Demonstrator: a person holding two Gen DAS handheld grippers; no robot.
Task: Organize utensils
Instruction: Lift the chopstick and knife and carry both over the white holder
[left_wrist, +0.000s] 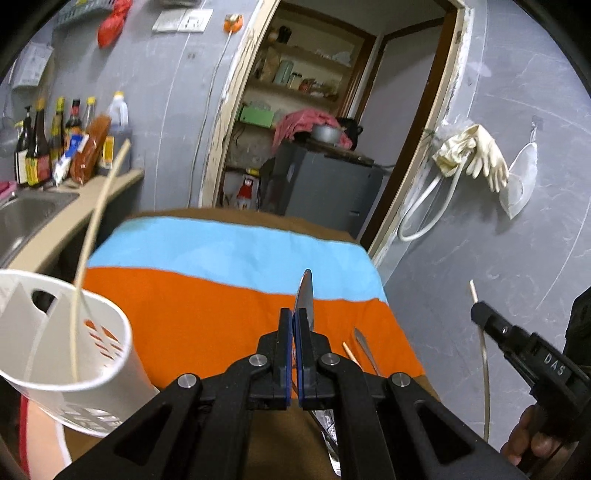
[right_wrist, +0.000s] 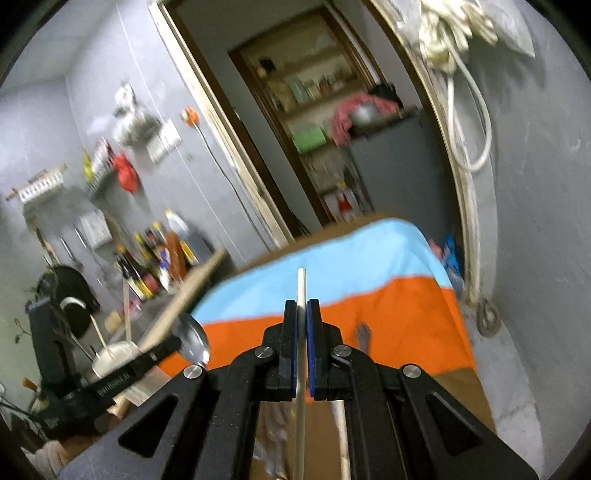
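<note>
My left gripper (left_wrist: 294, 321) is shut on a metal spoon (left_wrist: 305, 295), seen edge-on above the orange and blue cloth (left_wrist: 207, 314). In the right wrist view its bowl (right_wrist: 194, 341) sticks out past the left gripper (right_wrist: 173, 347). My right gripper (right_wrist: 302, 314) is shut on a pale chopstick (right_wrist: 301, 291), and in the left wrist view the right gripper (left_wrist: 480, 312) is at the right edge with the chopstick tip (left_wrist: 472, 291) above it. A white slotted utensil holder (left_wrist: 66, 350) stands at the lower left with a chopstick (left_wrist: 96, 221) leaning in it. One chopstick end (left_wrist: 351, 354) and a metal utensil (left_wrist: 365, 350) lie on the cloth.
A steel sink (left_wrist: 29, 218) and sauce bottles (left_wrist: 55, 140) sit on the counter at left. Behind the table an open doorway shows shelves and a grey cabinet (left_wrist: 325, 184). Rubber gloves (left_wrist: 476, 151) and a hose hang on the grey wall at right.
</note>
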